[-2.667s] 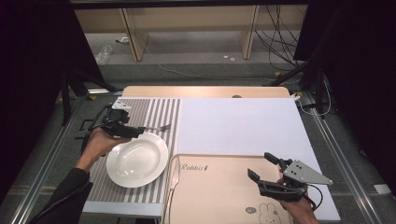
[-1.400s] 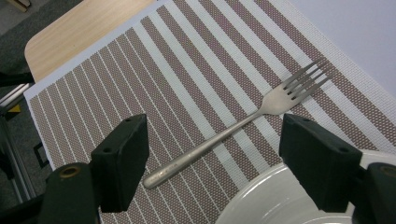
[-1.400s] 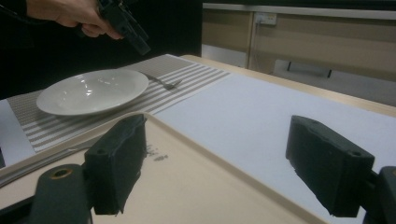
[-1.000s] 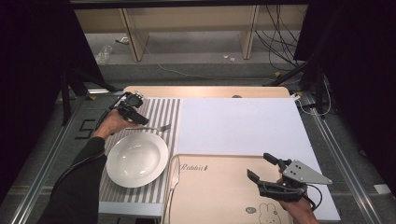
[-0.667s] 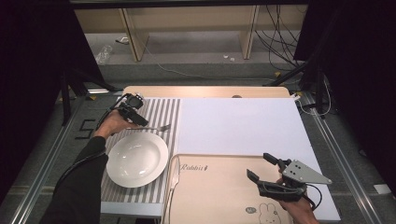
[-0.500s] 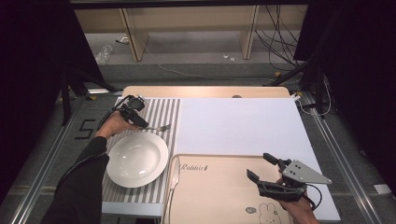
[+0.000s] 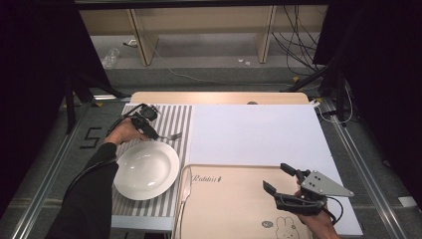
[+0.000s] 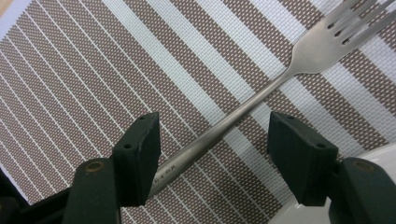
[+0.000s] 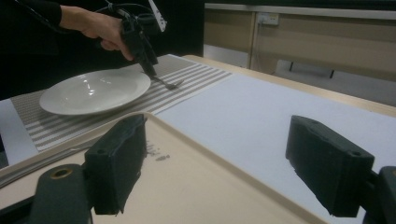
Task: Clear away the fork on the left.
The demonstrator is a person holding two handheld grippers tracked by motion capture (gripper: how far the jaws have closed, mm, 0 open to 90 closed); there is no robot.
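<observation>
Closing on the fork (image 8: 243, 105), the left tool (image 8: 212, 140) has it between its jaws, not pinched yet; lifting is left. The right tool (image 9: 233, 163) waits, jaws apart.

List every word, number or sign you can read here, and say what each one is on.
"Rabbit", followed by a small mark: printed in dark letters near the far edge of the beige tray.
"5": marked in black on the grey floor left of the table.
Small engraved lettering on the fork handle, between the left gripper's jaws: too small and blurred to read.
A round mark beside the rabbit drawing on the tray: too small to read.
</observation>
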